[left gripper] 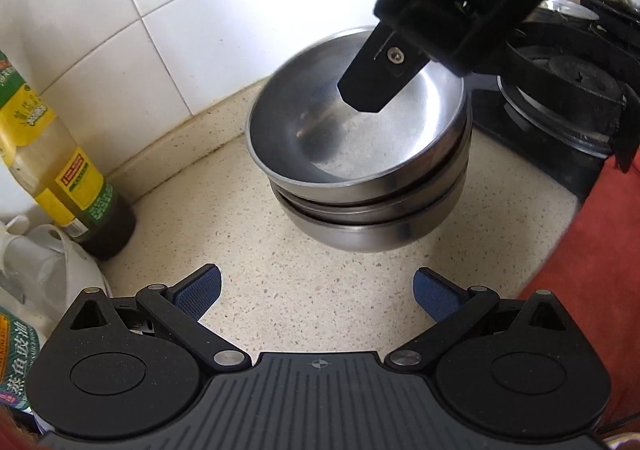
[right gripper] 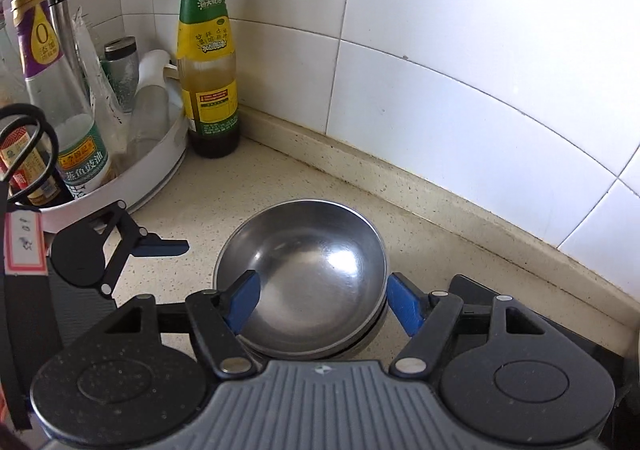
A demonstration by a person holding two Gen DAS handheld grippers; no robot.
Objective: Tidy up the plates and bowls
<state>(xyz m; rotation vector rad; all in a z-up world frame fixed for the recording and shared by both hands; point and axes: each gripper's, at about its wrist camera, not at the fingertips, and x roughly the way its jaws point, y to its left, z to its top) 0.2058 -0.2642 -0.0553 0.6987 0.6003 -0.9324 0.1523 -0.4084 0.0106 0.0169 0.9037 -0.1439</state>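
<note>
A stack of steel bowls (left gripper: 360, 178) stands on the speckled counter near the tiled wall; it also shows in the right wrist view (right gripper: 304, 282). The top bowl sits tilted on the stack. My right gripper (right gripper: 324, 304) is open above the stack, one blue finger (right gripper: 242, 304) inside the top bowl and the other (right gripper: 404, 308) outside its rim. In the left wrist view one right finger (left gripper: 376, 78) hangs over the bowl. My left gripper (left gripper: 318, 292) is open and empty, in front of the stack and apart from it. It also shows in the right wrist view (right gripper: 160, 248).
A sauce bottle (left gripper: 60, 170) stands left by the wall, also in the right wrist view (right gripper: 208, 62). A white caddy (right gripper: 160, 166) with several bottles fills the left corner. A black gas stove (left gripper: 568, 102) lies right of the stack. Red cloth (left gripper: 592, 270) is at right.
</note>
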